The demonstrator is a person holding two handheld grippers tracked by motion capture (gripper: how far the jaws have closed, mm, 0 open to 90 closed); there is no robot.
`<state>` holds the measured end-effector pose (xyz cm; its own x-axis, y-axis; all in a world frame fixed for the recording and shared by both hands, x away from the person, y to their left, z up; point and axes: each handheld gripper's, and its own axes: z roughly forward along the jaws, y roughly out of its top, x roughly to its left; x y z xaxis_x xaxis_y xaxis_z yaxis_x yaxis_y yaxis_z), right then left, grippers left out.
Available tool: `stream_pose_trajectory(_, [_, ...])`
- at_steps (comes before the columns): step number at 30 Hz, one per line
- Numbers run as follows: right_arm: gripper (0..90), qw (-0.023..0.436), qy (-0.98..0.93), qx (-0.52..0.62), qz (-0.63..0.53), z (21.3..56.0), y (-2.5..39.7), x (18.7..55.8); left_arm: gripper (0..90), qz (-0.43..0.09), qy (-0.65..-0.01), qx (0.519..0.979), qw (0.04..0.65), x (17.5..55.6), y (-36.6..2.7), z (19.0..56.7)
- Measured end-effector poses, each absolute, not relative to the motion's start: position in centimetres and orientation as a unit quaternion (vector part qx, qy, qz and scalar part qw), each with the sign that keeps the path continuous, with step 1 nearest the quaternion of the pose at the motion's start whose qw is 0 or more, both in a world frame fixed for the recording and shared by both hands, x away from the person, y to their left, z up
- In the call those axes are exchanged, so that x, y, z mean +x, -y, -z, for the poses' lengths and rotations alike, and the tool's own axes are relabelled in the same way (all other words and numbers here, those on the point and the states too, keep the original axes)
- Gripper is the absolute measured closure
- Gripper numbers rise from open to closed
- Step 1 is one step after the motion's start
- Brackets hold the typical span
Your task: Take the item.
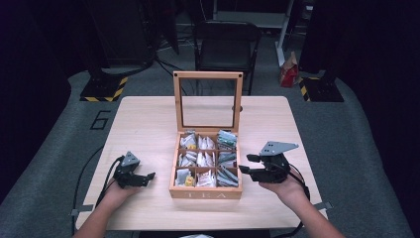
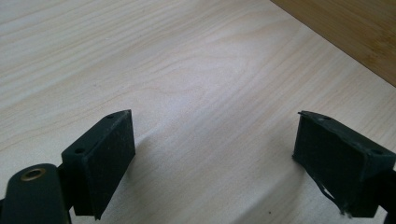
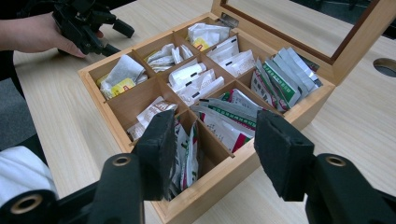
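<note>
A wooden tea box [image 1: 205, 193] marked TEA stands mid-table with its glass lid [image 1: 177, 101] propped upright. Its compartments hold several paper tea bags [image 1: 205, 158]. My left gripper [image 1: 147, 179] rests low on the table left of the box, open and empty; in the left gripper view [image 2: 212, 121] bare wood lies between the jaws and the box wall [image 2: 355, 32] is ahead. My right gripper [image 1: 245, 163] hovers at the box's right side, open. In the right gripper view [image 3: 212, 149] its jaws stand wide above the nearest compartments of green-and-white sachets [image 3: 224, 121].
The light wooden table [image 1: 143, 124] has bare room on both sides of the box. A round cable hole [image 3: 385, 65] sits behind the lid. A black chair [image 1: 225, 44] and stand bases with hazard stripes [image 1: 104, 89] are on the floor beyond.
</note>
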<state>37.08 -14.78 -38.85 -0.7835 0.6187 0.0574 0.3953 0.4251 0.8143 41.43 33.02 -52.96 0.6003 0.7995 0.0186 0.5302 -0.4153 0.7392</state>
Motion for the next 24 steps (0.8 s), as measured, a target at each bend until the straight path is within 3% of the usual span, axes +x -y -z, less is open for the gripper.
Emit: stream_pose_trajectory(24, [65.8, 0.123, -0.853, 0.279, -0.424, 41.1, 12.0, 38.2, 12.1, -0.188, -0.405, 0.82, 0.358, 41.4, -33.0, 53.0])
